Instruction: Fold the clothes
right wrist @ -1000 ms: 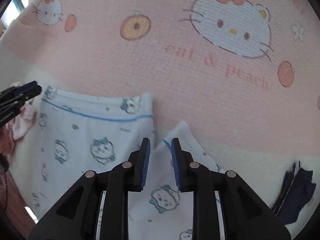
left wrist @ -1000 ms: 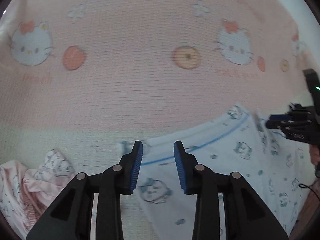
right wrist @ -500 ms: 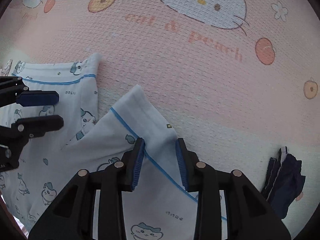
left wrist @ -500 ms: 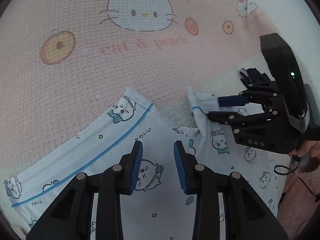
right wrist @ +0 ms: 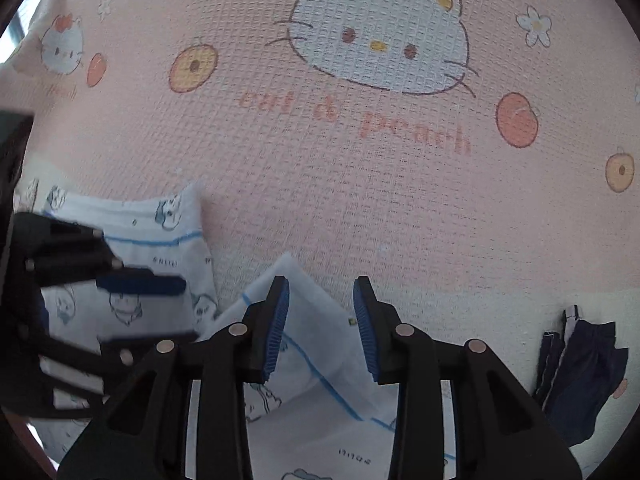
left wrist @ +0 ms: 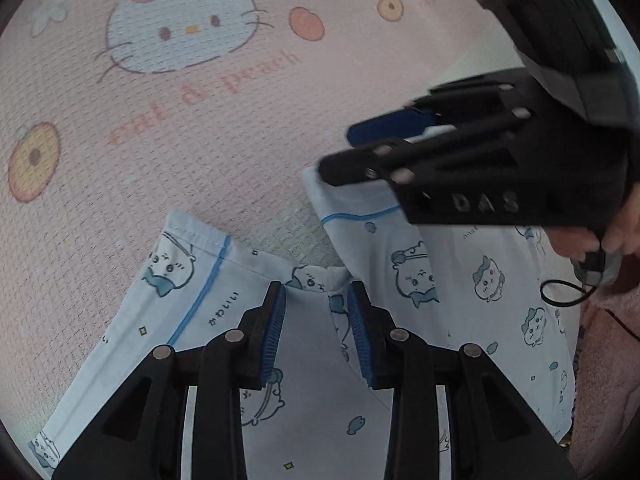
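Both grippers have been brought closer over the pale blue cartoon-print cotton pyjama trousers (left wrist: 460, 280) on the pink waffle-weave cat-print blanket (left wrist: 200, 120). Left gripper (left wrist: 316, 332) and right gripper (right wrist: 320, 328) are held apart, nothing clamped.

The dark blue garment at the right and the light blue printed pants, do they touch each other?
Apart. The right wrist view shows bare blanket between the dark blue garment and the light blue pants.

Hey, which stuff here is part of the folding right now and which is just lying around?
Part of the job:
- light blue pants
- left gripper, open
- right gripper, open

Lying around:
- dark blue garment
- pink blanket underneath
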Available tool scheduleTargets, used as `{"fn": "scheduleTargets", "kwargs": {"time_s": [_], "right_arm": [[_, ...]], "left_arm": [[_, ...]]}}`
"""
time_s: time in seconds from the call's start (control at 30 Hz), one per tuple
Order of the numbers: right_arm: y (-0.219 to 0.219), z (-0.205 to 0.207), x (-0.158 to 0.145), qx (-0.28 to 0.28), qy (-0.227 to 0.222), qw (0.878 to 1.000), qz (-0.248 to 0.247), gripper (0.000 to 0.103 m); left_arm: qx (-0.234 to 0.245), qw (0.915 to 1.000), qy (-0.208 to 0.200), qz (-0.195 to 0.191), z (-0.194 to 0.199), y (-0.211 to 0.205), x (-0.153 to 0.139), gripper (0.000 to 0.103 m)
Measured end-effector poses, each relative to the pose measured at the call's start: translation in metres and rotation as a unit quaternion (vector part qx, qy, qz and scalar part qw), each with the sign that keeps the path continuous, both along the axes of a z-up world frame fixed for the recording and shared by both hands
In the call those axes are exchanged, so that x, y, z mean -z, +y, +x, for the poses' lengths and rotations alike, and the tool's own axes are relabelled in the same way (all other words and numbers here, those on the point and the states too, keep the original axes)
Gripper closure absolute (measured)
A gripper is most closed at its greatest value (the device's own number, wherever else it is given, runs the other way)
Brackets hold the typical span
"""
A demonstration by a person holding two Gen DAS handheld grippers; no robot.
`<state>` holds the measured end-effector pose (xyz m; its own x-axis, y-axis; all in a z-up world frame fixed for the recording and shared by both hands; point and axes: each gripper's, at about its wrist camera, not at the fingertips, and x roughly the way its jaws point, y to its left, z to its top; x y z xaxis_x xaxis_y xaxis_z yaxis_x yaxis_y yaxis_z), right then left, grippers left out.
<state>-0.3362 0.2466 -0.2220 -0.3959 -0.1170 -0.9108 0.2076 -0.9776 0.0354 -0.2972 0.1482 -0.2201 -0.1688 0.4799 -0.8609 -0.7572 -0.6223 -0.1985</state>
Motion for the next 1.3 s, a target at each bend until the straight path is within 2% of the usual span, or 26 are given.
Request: {"fn": "scheduleTargets", "kwargs": {"time_s": [0.07, 0.2, 0.3, 0.4, 0.5, 0.67, 0.77, 0.9, 1.03, 1.17, 1.3], "right_arm": [[0.003, -0.006, -0.001, -0.004, -0.012, 0.999, -0.038, 0.069], [-0.005, -0.004, 0.008, -0.036, -0.045, 0.998, -0.030, 0.069], [0.000, 0.005, 0.012, -0.031, -0.047, 0.998, -0.006, 0.069], [0.012, 0.022, 0.016, -0.018, -0.040, 0.998, 0.039, 0.069], [0.026, 0.034, 0.017, -0.009, -0.042, 0.999, 0.023, 0.069], [0.035, 0.039, 0.008, 0.000, -0.038, 0.999, 0.026, 0.069], [0.041, 0.039, -0.006, 0.015, -0.016, 1.000, -0.013, 0.069], [0.045, 0.034, -0.013, 0.015, -0.016, 0.995, -0.101, 0.067], [0.026, 0.026, -0.013, -0.027, -0.028, 0.993, -0.113, 0.067], [0.005, 0.034, -0.010, -0.066, -0.030, 0.992, -0.100, 0.067], [0.006, 0.041, -0.009, -0.065, -0.025, 0.994, -0.086, 0.067]], "left_arm": [[0.011, 0.9999, 0.003, 0.005, 0.005, 0.003, -0.003, 0.069], [0.011, 0.9999, -0.004, 0.008, 0.005, 0.002, -0.001, 0.069], [0.010, 0.9999, -0.003, 0.009, 0.004, 0.001, 0.000, 0.069], [0.019, 0.9996, 0.016, 0.009, -0.002, 0.000, -0.005, 0.070], [0.027, 0.9990, 0.035, -0.004, -0.016, 0.004, -0.008, 0.072], [0.067, 0.9974, 0.025, 0.002, -0.009, 0.015, -0.008, 0.072], [0.091, 0.9956, 0.020, 0.006, -0.005, 0.021, -0.008, 0.072], [0.079, 0.9966, 0.018, 0.014, 0.006, 0.019, -0.003, 0.072], [0.068, 0.9973, 0.012, 0.024, 0.007, 0.013, -0.003, 0.072], [0.072, 0.9972, 0.012, 0.018, 0.010, 0.016, -0.001, 0.072], [0.077, 0.9968, 0.017, 0.010, 0.011, 0.015, 0.000, 0.072]]}}
